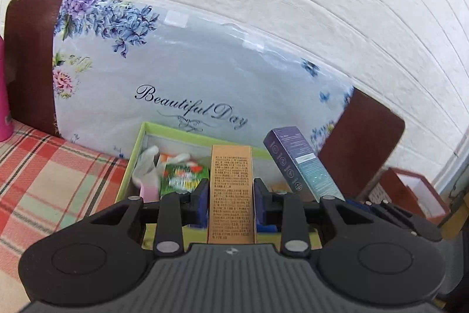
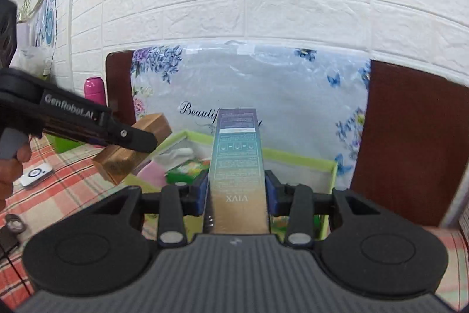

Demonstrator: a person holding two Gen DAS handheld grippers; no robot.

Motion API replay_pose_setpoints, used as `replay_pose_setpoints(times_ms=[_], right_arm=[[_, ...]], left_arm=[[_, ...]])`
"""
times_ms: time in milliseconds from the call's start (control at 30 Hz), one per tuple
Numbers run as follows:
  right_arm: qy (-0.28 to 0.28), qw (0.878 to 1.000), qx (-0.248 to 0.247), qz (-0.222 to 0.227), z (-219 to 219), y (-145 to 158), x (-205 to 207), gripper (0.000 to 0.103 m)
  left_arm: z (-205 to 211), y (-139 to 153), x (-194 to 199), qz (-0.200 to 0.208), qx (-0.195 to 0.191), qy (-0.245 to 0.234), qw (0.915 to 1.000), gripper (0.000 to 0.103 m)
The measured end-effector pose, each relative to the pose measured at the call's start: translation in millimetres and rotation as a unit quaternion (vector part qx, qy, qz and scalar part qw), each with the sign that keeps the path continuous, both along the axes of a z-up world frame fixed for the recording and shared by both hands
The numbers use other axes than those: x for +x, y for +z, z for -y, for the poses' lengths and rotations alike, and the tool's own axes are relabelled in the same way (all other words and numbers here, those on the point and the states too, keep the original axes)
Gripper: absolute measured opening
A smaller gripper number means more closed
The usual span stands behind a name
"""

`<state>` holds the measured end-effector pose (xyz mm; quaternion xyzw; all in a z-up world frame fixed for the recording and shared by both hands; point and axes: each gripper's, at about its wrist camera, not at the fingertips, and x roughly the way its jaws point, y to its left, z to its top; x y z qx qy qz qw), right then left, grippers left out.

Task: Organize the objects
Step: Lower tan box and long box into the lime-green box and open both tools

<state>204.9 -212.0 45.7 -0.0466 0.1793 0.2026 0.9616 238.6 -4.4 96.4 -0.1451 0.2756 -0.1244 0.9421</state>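
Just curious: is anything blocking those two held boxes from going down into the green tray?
Nothing visible does. The gold box and purple-teal box hang above the green tray; a small green packet and pink items occupy its left part.

Tan carton (image 1: 231, 192), long and narrow with fine dark print down its face, clamped between the left gripper (image 1: 231, 197) pads and held above the green-rimmed tray (image 1: 137, 154). Purple-to-teal carton (image 2: 238, 166), fading to gold near the bottom with "VIVX" lettering, pinched likewise in the right gripper (image 2: 236, 195), tilted over the same tray. Inside the tray, a green printed packet (image 1: 183, 176), something pink and white crumpled plastic.
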Motion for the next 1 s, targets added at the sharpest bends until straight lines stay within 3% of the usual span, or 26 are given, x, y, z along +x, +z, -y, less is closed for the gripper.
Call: replay_pose_setpoints(times_ms=[200,267,300,333,600,800,1000], right_arm=[[0.010,1.000,-0.016,0.017,-13,-8,44,0.038],[0.005,1.000,-0.025,0.016,-18,-17,58,0.043],[0.002,0.999,-0.032,0.009,-19,-22,64,0.060],[-0.008,0.999,-0.040,0.000,-20,-28,68,0.069],[-0.027,1.000,-0.003,-0.001,7,-39,41,0.094],[-0.041,0.999,0.012,0.021,28,-25,19,0.101],[-0.046,0.998,0.028,-0.013,56,-34,-3,0.101]], left_arm=[[-7,-5,39,0.015,-0.022,0.024,0.9994,0.033],[-9,-16,45,0.022,-0.025,0.040,0.9986,0.060],[-9,-21,46,0.013,-0.016,0.045,0.9987,0.073],[-11,-27,44,0.011,-0.008,0.051,0.9986,0.073],[-13,-43,27,-0.004,0.006,0.043,0.9990,0.074],[-10,-38,9,-0.021,0.048,0.062,0.9967,0.075],[-15,-43,-8,-0.043,0.065,0.073,0.9942,0.075]])
